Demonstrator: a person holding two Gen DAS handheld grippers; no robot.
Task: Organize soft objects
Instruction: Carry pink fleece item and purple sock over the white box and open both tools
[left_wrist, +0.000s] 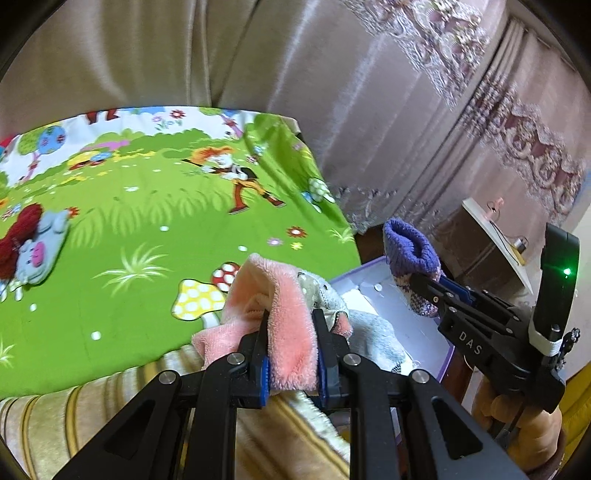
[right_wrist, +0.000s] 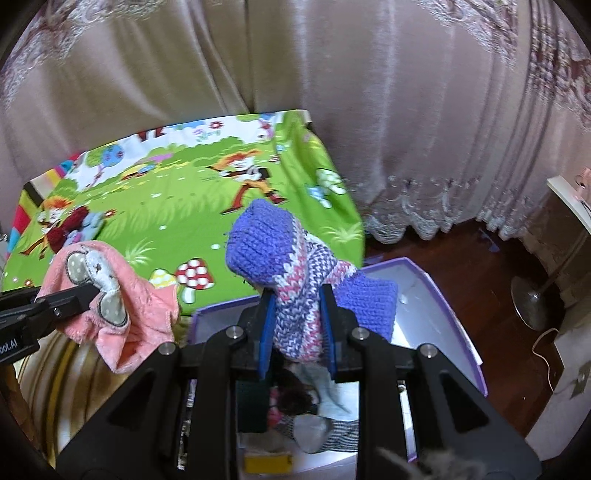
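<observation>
1. The left tool (left_wrist: 291, 328) is closed on the pink cloth (left_wrist: 280, 314), held at the table (left_wrist: 147, 229) edge.
2. The right tool (right_wrist: 297, 314) clamps the knitted purple piece (right_wrist: 295, 266) above the purple box (right_wrist: 436, 295).

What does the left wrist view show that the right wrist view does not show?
Only the left wrist view shows the right gripper from outside, with its green light, shut on the knitted purple piece.

Only the right wrist view shows clothes lying inside the purple box and a fan base on the floor.

Both show the green cartoon sheet, the curtain and the pink cloth.
</observation>
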